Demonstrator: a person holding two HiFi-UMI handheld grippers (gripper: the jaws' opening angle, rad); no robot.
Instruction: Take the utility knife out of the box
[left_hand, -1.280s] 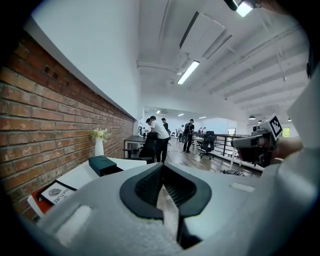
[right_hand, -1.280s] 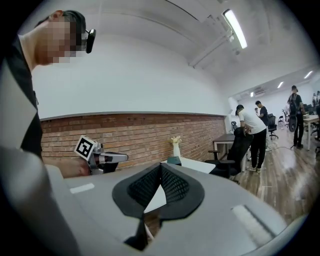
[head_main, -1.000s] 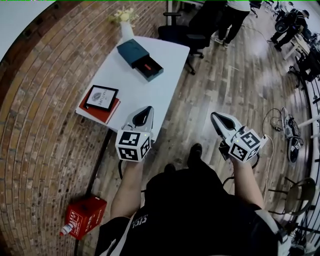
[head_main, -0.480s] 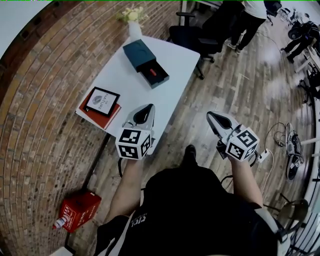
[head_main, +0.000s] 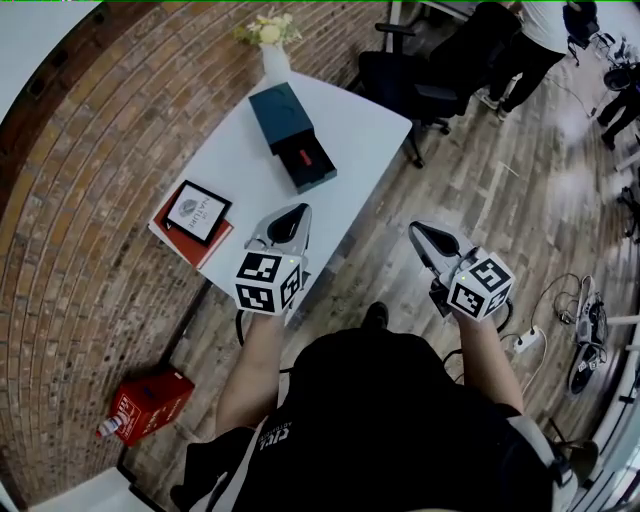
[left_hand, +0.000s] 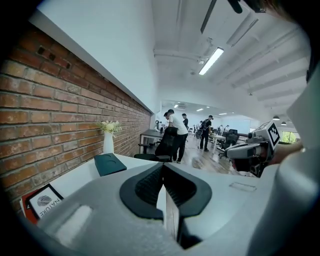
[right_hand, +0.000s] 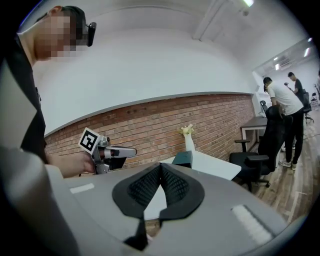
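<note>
A dark teal box lies on the white table, its inner tray slid out toward me. A red item lies in that tray, too small to make out. My left gripper hangs shut and empty over the table's near edge, well short of the box. Off the table's near corner, over the wooden floor, my right gripper is also shut and empty. The left gripper view shows the box ahead on the left beyond the shut left gripper. In the right gripper view the box stands past the shut right gripper.
A framed print rests on a red book at the table's left end. A white vase with flowers stands at the far end. A black office chair is beyond the table; people stand further off. A red box sits on the floor.
The table and box have come closer in the head view as the person walked toward them. Both grippers moved forward with the body and stayed shut.
</note>
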